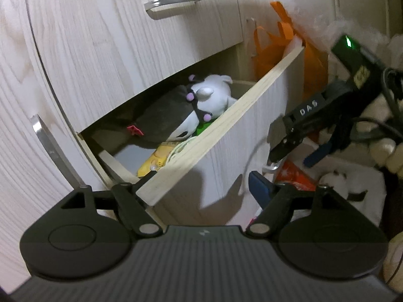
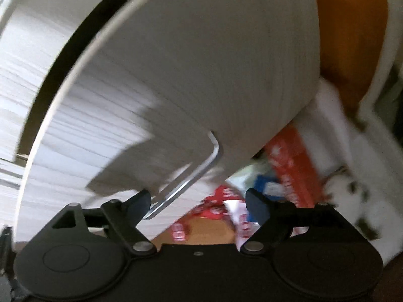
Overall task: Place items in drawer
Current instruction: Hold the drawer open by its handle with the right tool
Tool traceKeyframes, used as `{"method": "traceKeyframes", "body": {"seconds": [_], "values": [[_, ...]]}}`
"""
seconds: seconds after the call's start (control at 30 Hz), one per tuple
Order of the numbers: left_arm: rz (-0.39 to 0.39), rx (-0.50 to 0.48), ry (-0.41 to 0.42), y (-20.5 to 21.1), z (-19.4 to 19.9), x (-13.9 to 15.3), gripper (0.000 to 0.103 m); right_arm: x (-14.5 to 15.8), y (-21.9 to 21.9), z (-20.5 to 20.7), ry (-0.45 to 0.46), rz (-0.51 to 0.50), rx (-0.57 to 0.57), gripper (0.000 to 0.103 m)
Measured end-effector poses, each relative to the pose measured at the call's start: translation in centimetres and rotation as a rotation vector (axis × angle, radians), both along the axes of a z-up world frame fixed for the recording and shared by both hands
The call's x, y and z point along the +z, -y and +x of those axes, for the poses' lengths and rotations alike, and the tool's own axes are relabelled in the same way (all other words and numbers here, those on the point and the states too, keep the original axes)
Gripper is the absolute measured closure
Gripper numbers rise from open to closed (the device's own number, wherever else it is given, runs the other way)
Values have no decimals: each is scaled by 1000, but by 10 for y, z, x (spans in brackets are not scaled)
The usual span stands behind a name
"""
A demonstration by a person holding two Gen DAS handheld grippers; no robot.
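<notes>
The light wood drawer [image 1: 226, 136] stands partly pulled out. Inside lie a black and white plush toy [image 1: 181, 110], a white plush [image 1: 216, 93] and a yellow packet [image 1: 158, 161]. My left gripper [image 1: 199, 183] is open and empty, just in front of the drawer's front panel. My right gripper [image 1: 277, 156] shows in the left wrist view at the drawer's metal handle [image 1: 270, 167]. In the right wrist view my right gripper [image 2: 199, 201] is open, with the handle [image 2: 191, 176] just beyond its left finger [image 2: 141, 201], against the drawer front [image 2: 201, 75]. That view is blurred.
A shut drawer with a metal handle [image 1: 173, 2] sits above. Another handle [image 1: 53, 148] is at the left. An orange bag [image 1: 277, 45] hangs right of the drawer. Red and white packets [image 2: 226, 209] and a fluffy white toy [image 1: 347, 181] lie on the floor below.
</notes>
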State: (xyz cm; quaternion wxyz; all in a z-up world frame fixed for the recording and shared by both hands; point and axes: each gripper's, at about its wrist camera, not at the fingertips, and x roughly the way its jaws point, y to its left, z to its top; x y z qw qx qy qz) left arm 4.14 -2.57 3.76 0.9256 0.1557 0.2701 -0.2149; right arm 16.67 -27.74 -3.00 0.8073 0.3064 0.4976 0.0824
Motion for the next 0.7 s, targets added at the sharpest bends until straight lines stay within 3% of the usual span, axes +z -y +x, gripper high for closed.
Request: {"method": "traceKeyframes", "body": {"seconds": [0.07, 0.4, 0.7], "values": [[-3, -3, 0, 0, -1, 0, 27, -7, 3, -3, 0, 43, -12, 23], [9, -28, 0, 6, -14, -2, 27, -2, -1, -21, 3, -41, 6, 23], [5, -10, -8, 12, -23, -2, 27, 16, -27, -40, 96, -291, 91, 23]]}}
